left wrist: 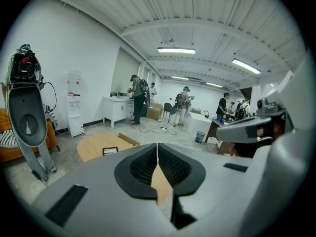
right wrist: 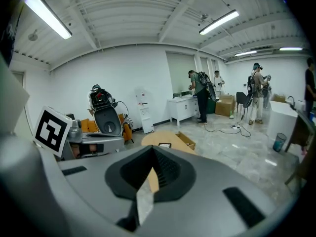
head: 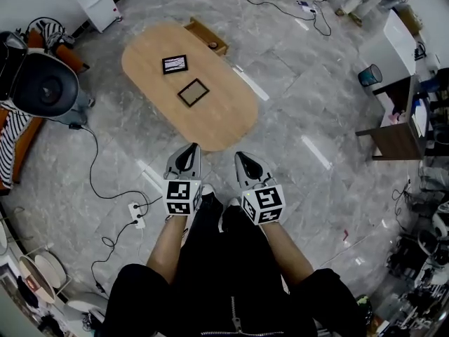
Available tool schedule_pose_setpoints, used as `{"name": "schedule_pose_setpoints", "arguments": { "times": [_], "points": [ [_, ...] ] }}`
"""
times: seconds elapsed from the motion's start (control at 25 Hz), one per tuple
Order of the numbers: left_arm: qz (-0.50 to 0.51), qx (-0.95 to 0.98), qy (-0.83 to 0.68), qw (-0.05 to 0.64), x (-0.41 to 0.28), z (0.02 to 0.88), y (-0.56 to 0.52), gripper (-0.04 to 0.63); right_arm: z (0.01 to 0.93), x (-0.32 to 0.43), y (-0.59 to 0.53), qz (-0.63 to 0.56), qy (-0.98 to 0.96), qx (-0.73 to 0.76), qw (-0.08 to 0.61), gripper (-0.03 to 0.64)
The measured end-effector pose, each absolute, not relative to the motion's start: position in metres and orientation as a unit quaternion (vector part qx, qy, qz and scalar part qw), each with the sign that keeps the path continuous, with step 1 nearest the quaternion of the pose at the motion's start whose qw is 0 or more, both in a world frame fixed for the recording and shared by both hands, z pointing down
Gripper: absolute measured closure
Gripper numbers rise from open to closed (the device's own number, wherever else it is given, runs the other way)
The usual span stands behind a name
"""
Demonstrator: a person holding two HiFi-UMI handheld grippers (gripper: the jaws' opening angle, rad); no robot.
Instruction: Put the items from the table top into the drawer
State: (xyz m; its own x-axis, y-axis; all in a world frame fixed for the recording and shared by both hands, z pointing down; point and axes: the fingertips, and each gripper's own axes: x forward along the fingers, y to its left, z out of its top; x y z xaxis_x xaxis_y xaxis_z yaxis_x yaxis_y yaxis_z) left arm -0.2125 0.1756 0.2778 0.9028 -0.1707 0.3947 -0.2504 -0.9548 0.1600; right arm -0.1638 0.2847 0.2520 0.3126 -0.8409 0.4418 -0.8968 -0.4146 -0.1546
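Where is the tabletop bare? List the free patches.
The table's near end, this side of the dark frame, is bare and the widest patch. Its far-left end, beyond the white-faced frame, is bare too. It is crowded in the middle, where both frames lie, and by the open drawer.

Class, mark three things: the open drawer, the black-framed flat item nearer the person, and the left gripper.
drawer (head: 208, 34), head view, on its side wall.
black-framed flat item (head: 193, 92), head view, on its middle.
left gripper (head: 193, 147), head view, between its closed fingertips.
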Motion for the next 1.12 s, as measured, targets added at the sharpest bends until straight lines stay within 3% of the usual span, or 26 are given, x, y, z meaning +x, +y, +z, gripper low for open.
{"name": "schedule_pose_setpoints", "arguments": {
  "times": [0.6,1.12],
  "points": [
    [0.209,0.967,-0.11,0.097,-0.141,0.293,0.131,0.577,0.269,-0.088,0.234,0.245,-0.543,0.802,0.04,0.609],
    [0.227,0.953,-0.171,0.106,-0.022,0.303,0.041,0.577,0.278,0.042,0.124,0.248,-0.607,0.753,0.052,0.609]
  ]
}}
